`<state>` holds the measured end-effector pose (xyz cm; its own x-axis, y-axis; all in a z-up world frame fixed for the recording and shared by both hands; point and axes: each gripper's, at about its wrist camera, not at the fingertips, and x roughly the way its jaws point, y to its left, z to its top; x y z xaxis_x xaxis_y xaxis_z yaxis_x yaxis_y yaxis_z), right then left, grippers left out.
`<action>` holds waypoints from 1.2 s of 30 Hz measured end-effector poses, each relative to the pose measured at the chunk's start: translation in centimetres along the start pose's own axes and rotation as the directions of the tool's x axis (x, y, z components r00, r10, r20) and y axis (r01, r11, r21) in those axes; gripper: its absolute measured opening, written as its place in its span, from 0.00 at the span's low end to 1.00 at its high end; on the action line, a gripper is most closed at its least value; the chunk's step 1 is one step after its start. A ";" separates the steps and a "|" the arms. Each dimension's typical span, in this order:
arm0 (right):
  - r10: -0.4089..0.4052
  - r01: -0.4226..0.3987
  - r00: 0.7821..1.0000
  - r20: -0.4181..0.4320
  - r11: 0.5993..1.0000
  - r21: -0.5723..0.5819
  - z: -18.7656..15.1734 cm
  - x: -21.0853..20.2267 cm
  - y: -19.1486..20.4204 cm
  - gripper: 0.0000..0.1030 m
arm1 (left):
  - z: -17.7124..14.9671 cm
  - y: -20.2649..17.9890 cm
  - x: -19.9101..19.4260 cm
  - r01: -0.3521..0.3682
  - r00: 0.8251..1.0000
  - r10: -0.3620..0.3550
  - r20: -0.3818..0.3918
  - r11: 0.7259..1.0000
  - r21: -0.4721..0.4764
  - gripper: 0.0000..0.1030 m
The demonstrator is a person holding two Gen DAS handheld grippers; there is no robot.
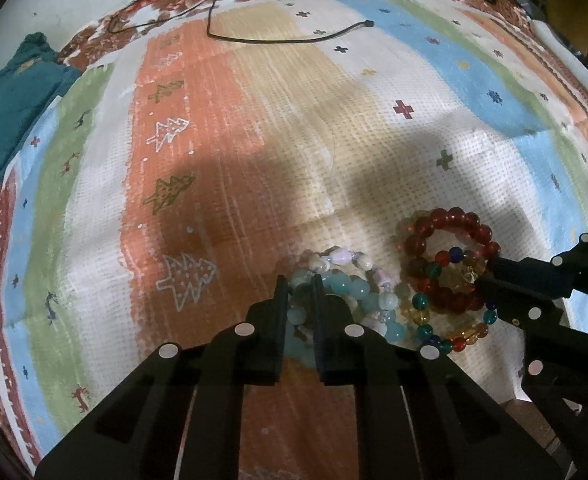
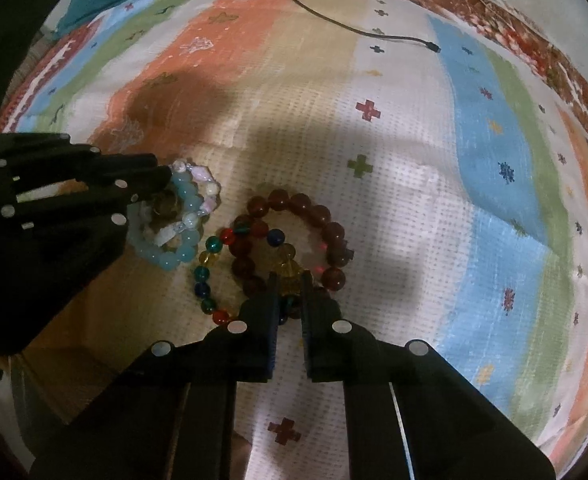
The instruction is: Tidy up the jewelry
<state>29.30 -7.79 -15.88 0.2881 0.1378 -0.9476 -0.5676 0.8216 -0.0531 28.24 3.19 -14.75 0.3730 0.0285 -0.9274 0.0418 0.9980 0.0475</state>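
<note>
A striped patterned cloth (image 1: 254, 128) carries a black cable (image 1: 278, 41), teal fabric (image 1: 10, 108) beside it

four bead bracelets (image 2: 294, 236), two tools (image 2: 288, 280), one cable (image 2: 358, 30)

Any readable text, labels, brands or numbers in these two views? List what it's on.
None: no words, brand marks or numbers are readable in either view.
Patterned cloth: printed trees, crosses and deer only, no lettering.
Bead bracelets, light blue, dark red, multicoloured: no engraving readable.
Left tool and right tool: plain white dots, no markings.
</note>
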 end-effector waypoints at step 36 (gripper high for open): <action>0.018 -0.033 0.967 0.256 0.998 0.055 -3.0 -10.9 0.3 0.10 | -3.7 -1.0 -13.5 0.077 0.978 -0.049 0.203 0.988 -0.131 0.10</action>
<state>23.68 -10.72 -6.47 0.4655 0.2896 -0.8363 -0.5338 0.8456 -0.0043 19.70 2.00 -3.66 0.5508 -0.0328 -0.8340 -0.0511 0.9960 -0.0729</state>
